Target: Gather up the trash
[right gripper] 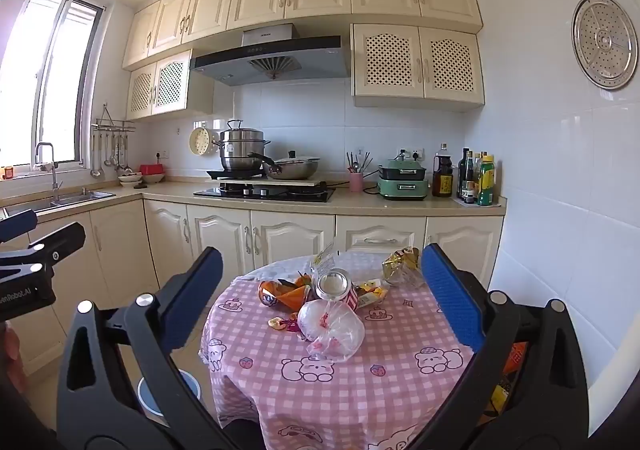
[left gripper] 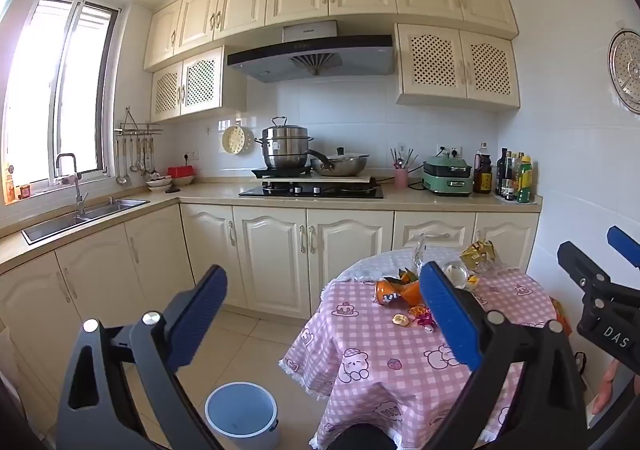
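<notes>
Trash [right gripper: 328, 302] piled mid-table [right gripper: 344, 382] on pink checked cloth: crushed orange can [right gripper: 280, 295], tipped can [right gripper: 336, 286], clear bag [right gripper: 332, 330], gold wrapper [right gripper: 402, 264]. Bin [left gripper: 241, 412] on floor beside table. Left gripper [left gripper: 324, 314] and right gripper [right gripper: 320, 294] both gaping wide, holding nothing, short of the pile

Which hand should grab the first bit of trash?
Probably the right. The right gripper has open jaws that frame the trash pile, with the clear bag nearest. The left gripper is open too, but aims left of the table, nearer the bin.
</notes>
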`<state>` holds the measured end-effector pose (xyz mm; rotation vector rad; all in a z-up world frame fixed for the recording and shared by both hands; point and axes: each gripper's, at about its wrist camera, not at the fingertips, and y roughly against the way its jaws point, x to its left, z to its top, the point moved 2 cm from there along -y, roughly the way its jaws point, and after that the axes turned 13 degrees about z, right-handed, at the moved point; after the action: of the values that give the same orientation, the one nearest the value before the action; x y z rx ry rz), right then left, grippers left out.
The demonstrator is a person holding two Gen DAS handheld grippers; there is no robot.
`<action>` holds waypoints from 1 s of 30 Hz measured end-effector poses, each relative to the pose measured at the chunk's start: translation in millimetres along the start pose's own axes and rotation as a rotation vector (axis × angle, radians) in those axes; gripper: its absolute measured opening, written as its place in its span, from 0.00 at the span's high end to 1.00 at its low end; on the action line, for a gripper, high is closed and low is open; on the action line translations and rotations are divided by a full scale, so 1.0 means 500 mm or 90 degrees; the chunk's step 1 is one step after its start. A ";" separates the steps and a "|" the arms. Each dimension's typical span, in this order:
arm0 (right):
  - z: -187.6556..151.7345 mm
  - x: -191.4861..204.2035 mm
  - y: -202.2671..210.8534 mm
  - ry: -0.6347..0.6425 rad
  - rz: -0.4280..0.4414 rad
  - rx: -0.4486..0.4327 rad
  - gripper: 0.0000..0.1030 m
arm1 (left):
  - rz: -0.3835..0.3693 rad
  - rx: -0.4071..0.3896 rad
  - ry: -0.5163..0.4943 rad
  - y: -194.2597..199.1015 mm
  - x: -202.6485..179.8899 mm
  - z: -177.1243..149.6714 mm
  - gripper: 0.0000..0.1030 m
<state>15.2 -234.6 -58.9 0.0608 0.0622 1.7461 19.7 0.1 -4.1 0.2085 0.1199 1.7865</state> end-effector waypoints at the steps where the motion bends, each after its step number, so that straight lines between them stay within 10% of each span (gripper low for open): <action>1: 0.000 0.000 0.000 -0.001 0.000 0.000 0.06 | 0.000 0.001 0.001 0.000 0.000 0.000 0.08; 30: -0.019 -0.006 0.000 -0.006 0.001 0.002 0.05 | -0.004 0.003 -0.002 0.012 0.004 0.002 0.08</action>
<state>15.0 -237.9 -68.4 0.0712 0.0588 1.7478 13.7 0.6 -1.7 0.2142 0.1234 1.7794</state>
